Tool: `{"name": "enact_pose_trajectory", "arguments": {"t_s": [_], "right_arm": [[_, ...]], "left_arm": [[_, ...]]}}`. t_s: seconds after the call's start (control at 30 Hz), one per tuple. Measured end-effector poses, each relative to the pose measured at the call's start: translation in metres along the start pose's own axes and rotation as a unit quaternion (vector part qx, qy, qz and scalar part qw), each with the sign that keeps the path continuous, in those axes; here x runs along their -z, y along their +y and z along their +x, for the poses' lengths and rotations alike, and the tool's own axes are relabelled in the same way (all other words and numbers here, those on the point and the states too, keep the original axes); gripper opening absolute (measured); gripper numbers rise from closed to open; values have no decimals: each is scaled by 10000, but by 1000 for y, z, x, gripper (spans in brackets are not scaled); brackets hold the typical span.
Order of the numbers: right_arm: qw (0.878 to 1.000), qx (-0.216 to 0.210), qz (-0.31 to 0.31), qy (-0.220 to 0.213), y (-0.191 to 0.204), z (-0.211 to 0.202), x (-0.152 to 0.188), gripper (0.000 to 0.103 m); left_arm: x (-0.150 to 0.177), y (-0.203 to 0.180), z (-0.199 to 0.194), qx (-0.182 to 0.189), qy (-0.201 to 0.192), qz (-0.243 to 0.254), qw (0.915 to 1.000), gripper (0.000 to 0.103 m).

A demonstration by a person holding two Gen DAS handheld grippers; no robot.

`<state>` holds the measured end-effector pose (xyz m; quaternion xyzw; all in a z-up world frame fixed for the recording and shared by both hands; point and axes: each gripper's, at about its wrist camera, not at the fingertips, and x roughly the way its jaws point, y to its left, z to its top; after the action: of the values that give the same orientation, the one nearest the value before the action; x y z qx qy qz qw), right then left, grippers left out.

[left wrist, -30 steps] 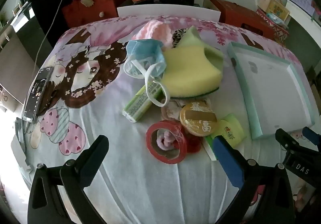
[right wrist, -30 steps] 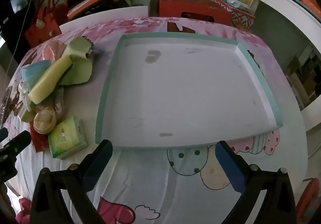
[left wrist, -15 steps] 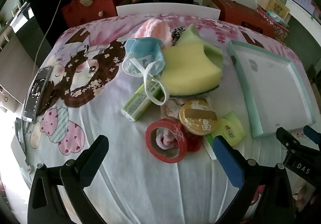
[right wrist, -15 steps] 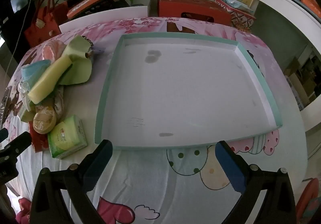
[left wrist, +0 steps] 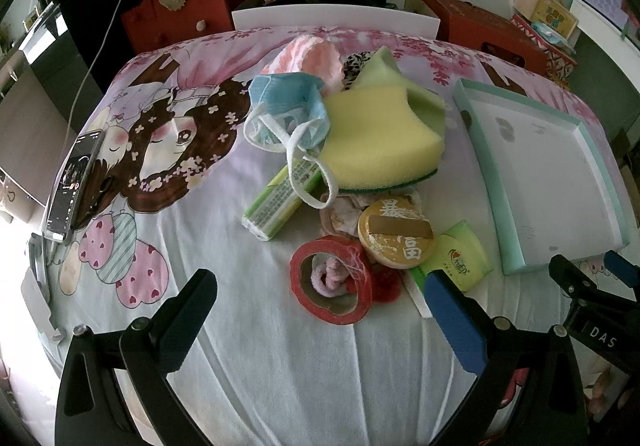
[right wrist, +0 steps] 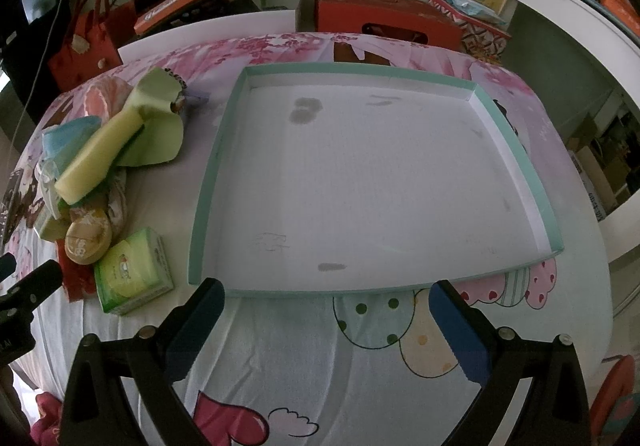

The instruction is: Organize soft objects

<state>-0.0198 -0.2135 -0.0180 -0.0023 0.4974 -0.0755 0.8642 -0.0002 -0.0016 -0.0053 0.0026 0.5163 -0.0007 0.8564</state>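
Cartoon-print bench: both hand-held grippers, left (left wrist: 320, 302) and right (right wrist: 326, 310), gape wide, empty. Tangled mask (left wrist: 286, 112) loops could drag the sponge (left wrist: 380, 138) along, missing the tray (right wrist: 400, 64).

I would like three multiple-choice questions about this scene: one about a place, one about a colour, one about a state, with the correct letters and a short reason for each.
1. Where is the yellow sponge?
A. in the tray
B. on the pile of items left of the tray
C. in the left gripper

2. What colour is the tape roll?
A. red
B. blue
C. white

3. How is the tray now?
A. full
B. half full
C. empty

Answers:
1 B, it lies on the pile beside the face mask.
2 A, its ring is red.
3 C, only its stained white floor shows, while the left gripper and right gripper are open.
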Motion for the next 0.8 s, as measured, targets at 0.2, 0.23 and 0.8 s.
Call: {"name": "enact_pose_trajectory", "arguments": {"t_s": [0.2, 0.23, 0.8], "right_arm": [[10000, 4, 1, 6, 0, 0, 0, 103], [10000, 4, -1, 8, 0, 0, 0, 103], [10000, 13, -6, 18, 1, 1, 0, 103]], "left_arm": [[0, 0, 1, 8, -1, 12, 10000, 103], [1, 0, 1, 11, -1, 17, 10000, 103], [0, -1, 1, 8, 7, 33, 10000, 103]]}}
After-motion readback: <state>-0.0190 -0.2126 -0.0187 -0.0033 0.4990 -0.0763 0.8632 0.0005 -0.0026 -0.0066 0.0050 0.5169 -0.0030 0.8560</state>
